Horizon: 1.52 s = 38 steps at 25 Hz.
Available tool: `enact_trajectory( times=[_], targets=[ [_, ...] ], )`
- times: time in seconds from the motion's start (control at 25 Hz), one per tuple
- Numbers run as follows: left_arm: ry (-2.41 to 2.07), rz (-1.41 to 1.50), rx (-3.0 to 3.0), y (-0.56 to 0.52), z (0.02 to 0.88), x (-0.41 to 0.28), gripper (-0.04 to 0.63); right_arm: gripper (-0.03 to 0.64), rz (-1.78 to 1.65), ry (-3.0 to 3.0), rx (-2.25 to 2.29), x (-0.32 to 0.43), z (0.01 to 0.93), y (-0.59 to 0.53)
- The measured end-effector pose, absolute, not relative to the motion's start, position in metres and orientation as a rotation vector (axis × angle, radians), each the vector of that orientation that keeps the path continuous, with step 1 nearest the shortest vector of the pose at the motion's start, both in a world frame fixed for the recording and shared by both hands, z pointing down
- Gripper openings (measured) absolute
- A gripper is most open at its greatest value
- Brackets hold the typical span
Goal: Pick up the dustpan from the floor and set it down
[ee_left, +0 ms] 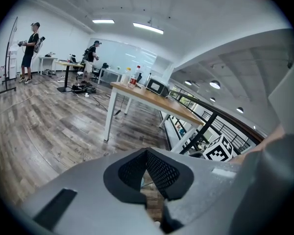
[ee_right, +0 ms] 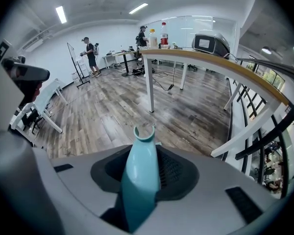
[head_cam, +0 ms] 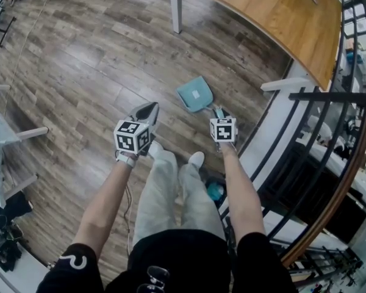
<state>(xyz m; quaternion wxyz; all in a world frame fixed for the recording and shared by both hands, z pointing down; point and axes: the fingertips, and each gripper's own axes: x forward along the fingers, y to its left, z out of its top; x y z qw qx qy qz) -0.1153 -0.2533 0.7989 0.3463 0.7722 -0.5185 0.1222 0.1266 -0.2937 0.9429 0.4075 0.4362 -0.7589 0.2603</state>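
You are standing on a grey-brown wood plank floor [head_cam: 79, 72], and its left side is lying wide open, with room to swing either arm that way. Two people [ee_left: 29, 45] are standing far off at the floor's far left edge.

Your left gripper [head_cam: 150, 107] is hovering over bare planks with its jaws drawn together to a point and nothing between them. Its marker cube [head_cam: 132, 137] is showing a black-and-white square pattern, with no letters to read.

The teal plastic dustpan [head_cam: 194, 94] is lying low by the floor's right edge, mouth pointing away from you. Whether it is fully resting on the planks is unclear. A small white label [head_cam: 196, 94] is sitting on its pan, too small to read.

Your right gripper [head_cam: 218, 111] is holding the dustpan's teal handle [ee_right: 139, 180], with the jaws set narrowly and the pads sitting against it on both sides. Its marker cube [head_cam: 223, 129] is also carrying only a square pattern.

Space is tightening to the right. The white leg [head_cam: 175, 5] of a long wooden-topped table [head_cam: 274, 11] is standing beyond the dustpan, and a black metal railing [head_cam: 329, 96] is running along the floor's right edge just beside your right arm.
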Motion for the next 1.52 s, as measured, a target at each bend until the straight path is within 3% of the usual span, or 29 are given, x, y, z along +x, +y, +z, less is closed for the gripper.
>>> enact_trajectory(
  times=[0.4, 0.84, 1.28, 1.52],
  targets=[
    [-1.364, 0.32, 2.0, -0.252, 0.789, -0.104, -0.001, 0.155, 0.663, -1.992, 1.075, 0.123, 0.912, -0.291],
    [-1.374, 0.367, 2.04, -0.232, 0.746, -0.076, -0.002, 0.156, 0.613, -2.097, 1.078, 0.145, 0.834, -0.287],
    [-1.43, 0.295, 2.177, -0.233, 0.63, -0.034, -0.001, 0.007, 0.489, -2.212, 1.18, 0.187, 0.694, -0.286],
    [-1.397, 0.208, 2.224, -0.215, 0.57, -0.004, -0.002, -0.003, 0.471, -2.289, 1.158, 0.2, 0.616, -0.265]
  ],
)
